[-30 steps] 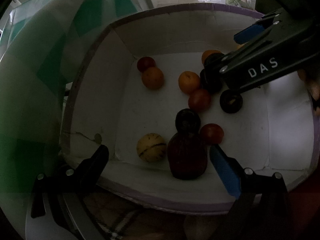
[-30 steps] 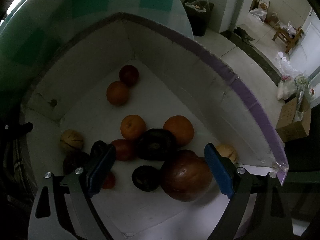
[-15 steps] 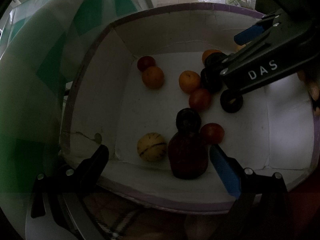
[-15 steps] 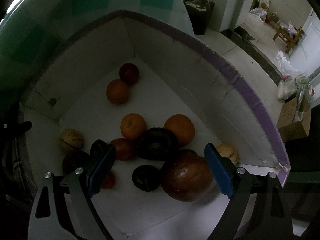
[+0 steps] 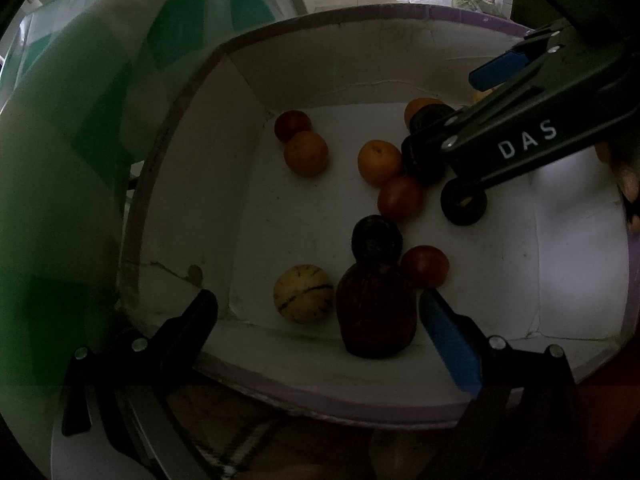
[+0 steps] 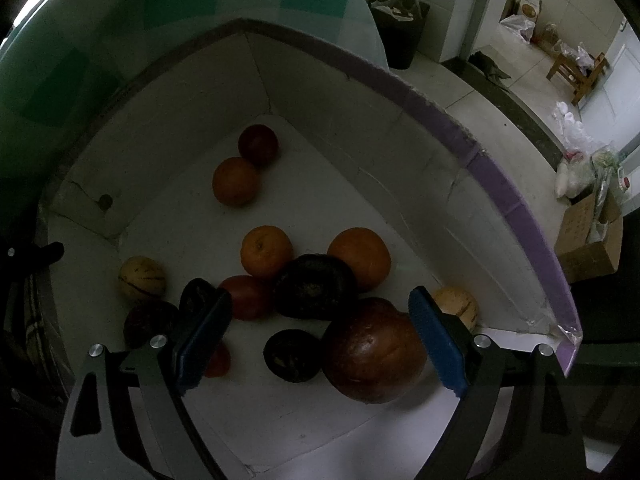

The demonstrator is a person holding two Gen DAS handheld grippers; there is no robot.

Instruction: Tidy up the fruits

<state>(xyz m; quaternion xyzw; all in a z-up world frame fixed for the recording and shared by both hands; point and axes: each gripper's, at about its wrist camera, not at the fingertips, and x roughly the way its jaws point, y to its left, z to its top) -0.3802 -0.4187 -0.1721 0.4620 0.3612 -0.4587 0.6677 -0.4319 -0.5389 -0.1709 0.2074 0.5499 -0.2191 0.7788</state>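
The right gripper [image 6: 320, 332] hangs over the white box [image 6: 520, 200] with its jaws wide apart and nothing clamped; its blue pads bracket a large reddish-brown fruit [image 6: 374, 350] that lies below them on the box floor, closer to the right pad, with no contact that can be seen. Just left of that fruit is a small dark fruit [image 6: 292, 356], and beyond the fingertips a dark avocado-like fruit [image 6: 316, 286] and two oranges [image 6: 266, 250]. The left gripper [image 5: 320, 320] is likewise apart and empty, poised above a dark red fruit [image 5: 376, 312], with a striped yellow fruit [image 5: 303, 298] just beside its left finger.

The step in hand looks like the approach before a pick: both tools are lined up over fruit but neither has descended. The next move probably calls for the right gripper to drop straight down, centre the big fruit between the pads, and close gently without nudging the small dark neighbour. Where the fruit should go is not shown.
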